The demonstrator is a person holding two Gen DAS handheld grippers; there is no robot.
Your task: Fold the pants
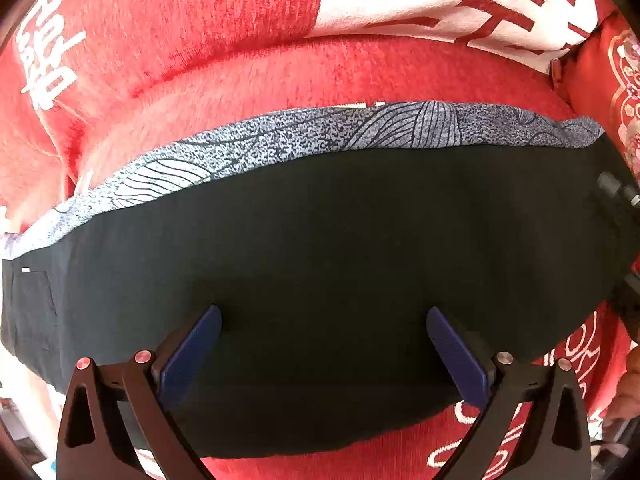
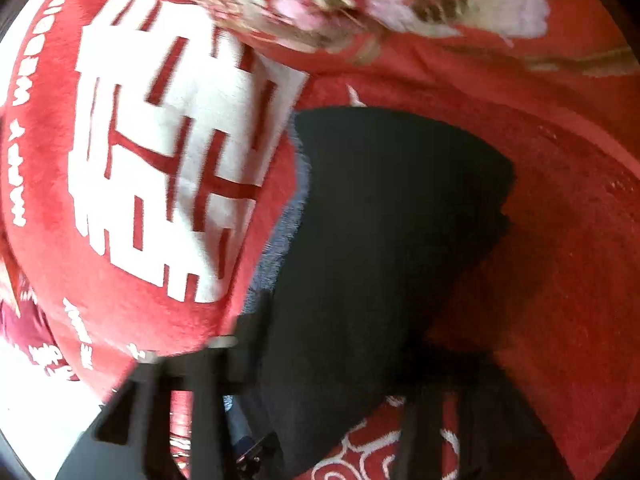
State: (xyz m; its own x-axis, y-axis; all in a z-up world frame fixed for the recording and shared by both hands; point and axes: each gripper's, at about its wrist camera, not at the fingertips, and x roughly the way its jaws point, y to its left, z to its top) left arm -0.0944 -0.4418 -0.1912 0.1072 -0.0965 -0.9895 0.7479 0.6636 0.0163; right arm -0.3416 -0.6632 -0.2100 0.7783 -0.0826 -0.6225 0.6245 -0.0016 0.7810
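Observation:
The pants (image 1: 320,248) are black with a grey patterned band (image 1: 304,136) along the far edge. They lie flat across a red blanket. My left gripper (image 1: 324,320) is open, its blue pads (image 1: 192,352) spread wide just above the near part of the black cloth, holding nothing. In the right wrist view the pants (image 2: 380,240) run up the middle of a blurred frame. My right gripper (image 2: 328,360) is over their near end; its fingers are dark against the dark cloth, so I cannot tell how the jaws stand.
A red plush blanket with white characters (image 1: 168,40) covers the surface. A red embroidered cushion (image 1: 616,92) lies at the right. A person's hand (image 1: 628,392) shows at the right edge. In the right wrist view a cushion with floral embroidery (image 2: 360,4) lies at the far side.

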